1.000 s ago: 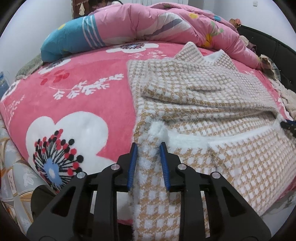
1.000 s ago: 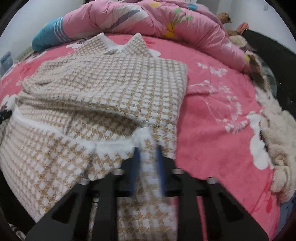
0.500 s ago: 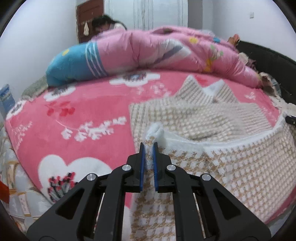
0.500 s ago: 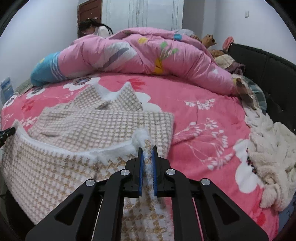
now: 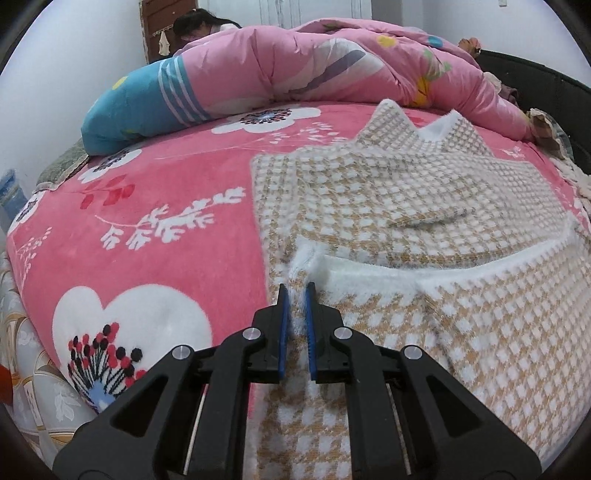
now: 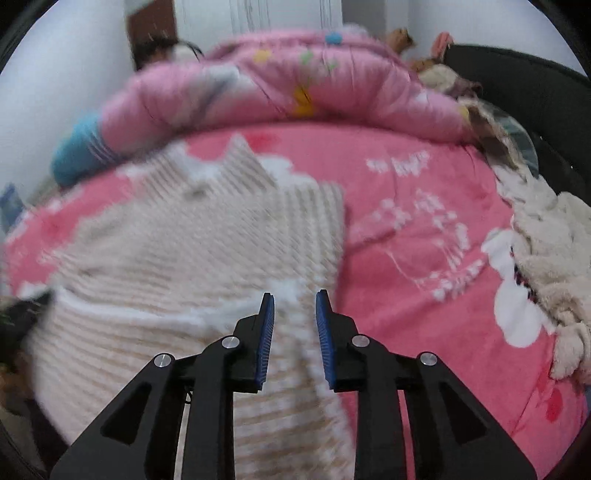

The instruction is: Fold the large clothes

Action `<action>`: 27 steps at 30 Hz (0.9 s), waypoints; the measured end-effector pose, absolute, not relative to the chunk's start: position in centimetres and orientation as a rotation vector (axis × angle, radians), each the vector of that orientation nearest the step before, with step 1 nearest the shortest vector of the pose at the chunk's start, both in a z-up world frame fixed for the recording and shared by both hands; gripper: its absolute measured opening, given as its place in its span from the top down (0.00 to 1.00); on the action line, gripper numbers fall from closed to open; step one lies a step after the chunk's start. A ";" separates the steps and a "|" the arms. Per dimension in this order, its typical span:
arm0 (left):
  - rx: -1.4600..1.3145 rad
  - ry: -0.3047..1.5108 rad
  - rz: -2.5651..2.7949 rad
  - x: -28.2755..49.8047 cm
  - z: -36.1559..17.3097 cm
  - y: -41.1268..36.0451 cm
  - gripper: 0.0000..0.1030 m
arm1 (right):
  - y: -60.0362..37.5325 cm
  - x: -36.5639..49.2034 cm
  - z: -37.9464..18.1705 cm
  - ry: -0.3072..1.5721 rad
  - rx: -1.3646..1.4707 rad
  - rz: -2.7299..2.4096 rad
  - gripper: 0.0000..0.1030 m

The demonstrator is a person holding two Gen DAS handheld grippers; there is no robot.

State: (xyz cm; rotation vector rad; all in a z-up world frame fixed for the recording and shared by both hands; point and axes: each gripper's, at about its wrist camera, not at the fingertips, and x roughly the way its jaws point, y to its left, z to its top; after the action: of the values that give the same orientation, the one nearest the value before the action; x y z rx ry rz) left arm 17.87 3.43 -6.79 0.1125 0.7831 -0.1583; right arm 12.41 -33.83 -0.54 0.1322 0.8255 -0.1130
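A beige-and-white checked fleece garment (image 5: 406,192) lies spread on the pink bed, its collar pointing away from me. Its lower hem is folded up over the body, so the white lining (image 5: 443,269) shows along the fold's edge. My left gripper (image 5: 295,286) is shut on the left corner of that hem, with a tuft of white pile sticking out past the pads. In the blurred right wrist view, the garment (image 6: 207,236) fills the left half. My right gripper (image 6: 294,295) is over the hem's right corner. Its jaws are opening, and the fabric lies loose between them.
The bed is covered by a pink flowered blanket (image 5: 166,184). A bunched pink and blue duvet (image 5: 314,62) runs along the far side, with a person (image 5: 199,27) behind it. A cream fleece pile (image 6: 546,236) and the black bed frame (image 6: 517,85) are on the right.
Both grippers closed on the hem corners and lifted them forward over the garment. The left stays shut on its corner. The right gripper's jaws have since parted.
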 end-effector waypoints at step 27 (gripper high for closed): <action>0.019 0.931 -0.425 15.3 -8.0 -2.9 0.74 | -23.3 17.8 -8.5 1.178 0.162 0.226 0.64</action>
State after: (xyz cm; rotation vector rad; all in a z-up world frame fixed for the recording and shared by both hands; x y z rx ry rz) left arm 15.32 -2.88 -8.02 0.0192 0.9307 -0.4247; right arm 17.80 -23.33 -8.47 0.1622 1.1778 0.2256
